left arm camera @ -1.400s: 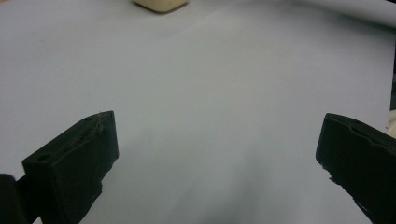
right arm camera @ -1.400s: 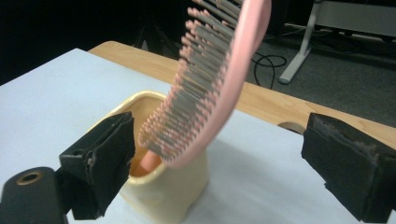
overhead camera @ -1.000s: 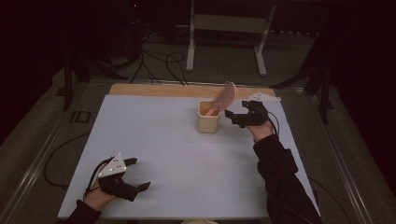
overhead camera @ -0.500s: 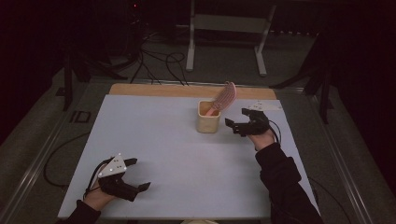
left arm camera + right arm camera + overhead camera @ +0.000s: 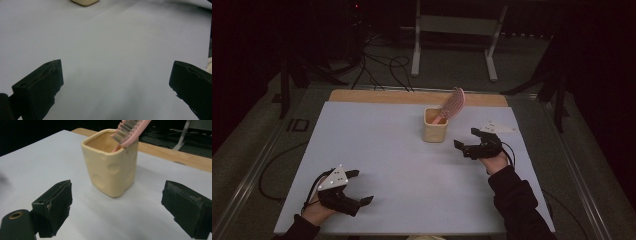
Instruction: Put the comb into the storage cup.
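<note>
Brush in cup at table's far middle, right tongs just right.

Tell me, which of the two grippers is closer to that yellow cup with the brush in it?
The right gripper: it sits open just beside the yellow cup, not touching. The left gripper rests open at the table's near edge, far from it.

Black left gripper topped by grey three-cornered plate, black right gripper, blocky scuffed jaws, trailing black cables, dark sleeves

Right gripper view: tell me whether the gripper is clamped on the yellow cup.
No. The right gripper is open with its jaws spread wide, and the yellow cup stands apart beyond them, untouched.
</note>
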Tool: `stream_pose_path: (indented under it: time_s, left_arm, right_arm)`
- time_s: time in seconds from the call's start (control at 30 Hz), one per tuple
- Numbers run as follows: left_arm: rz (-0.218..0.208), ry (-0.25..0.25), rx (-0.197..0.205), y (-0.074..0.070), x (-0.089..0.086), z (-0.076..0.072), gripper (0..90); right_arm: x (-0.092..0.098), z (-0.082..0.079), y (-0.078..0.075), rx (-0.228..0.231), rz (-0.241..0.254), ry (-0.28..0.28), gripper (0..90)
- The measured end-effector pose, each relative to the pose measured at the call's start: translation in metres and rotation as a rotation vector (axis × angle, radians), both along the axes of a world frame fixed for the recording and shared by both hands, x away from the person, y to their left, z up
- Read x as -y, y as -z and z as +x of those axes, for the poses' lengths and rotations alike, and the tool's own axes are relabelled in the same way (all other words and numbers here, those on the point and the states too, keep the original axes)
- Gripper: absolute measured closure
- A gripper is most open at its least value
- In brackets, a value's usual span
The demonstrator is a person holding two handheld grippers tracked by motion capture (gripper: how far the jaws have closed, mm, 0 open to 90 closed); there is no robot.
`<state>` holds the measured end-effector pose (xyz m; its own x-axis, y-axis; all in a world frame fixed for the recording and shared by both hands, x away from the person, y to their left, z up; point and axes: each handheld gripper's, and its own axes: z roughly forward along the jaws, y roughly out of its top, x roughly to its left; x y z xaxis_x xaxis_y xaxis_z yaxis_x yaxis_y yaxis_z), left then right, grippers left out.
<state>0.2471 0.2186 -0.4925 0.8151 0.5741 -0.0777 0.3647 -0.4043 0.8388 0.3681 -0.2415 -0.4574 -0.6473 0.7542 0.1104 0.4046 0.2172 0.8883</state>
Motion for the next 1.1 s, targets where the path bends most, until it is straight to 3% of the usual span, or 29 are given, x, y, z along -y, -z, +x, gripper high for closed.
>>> stream_pose_path:
  time_s: [0.3,0.4,0.77,1.1]
  left_arm:
    - [0.002,0.004,-0.004,0.000,0.000,0.000,0.1]
    - [0.000,0.006,-0.005,0.000,0.000,0.000,0.1]
    - [0.003,0.007,-0.002,-0.001,0.000,-0.001,0.1]
    - [0.004,0.007,-0.003,0.000,0.000,-0.001,0.1]
  right_arm:
    - [0.003,-0.018,0.010,-0.002,-0.002,-0.012,9.3]
    - [0.006,-0.027,0.018,0.020,-0.037,-0.012,9.3]
    - [0.015,-0.050,0.033,-0.017,-0.010,-0.043,9.3]
    - [0.029,-0.072,0.039,-0.033,-0.033,-0.046,9.3]
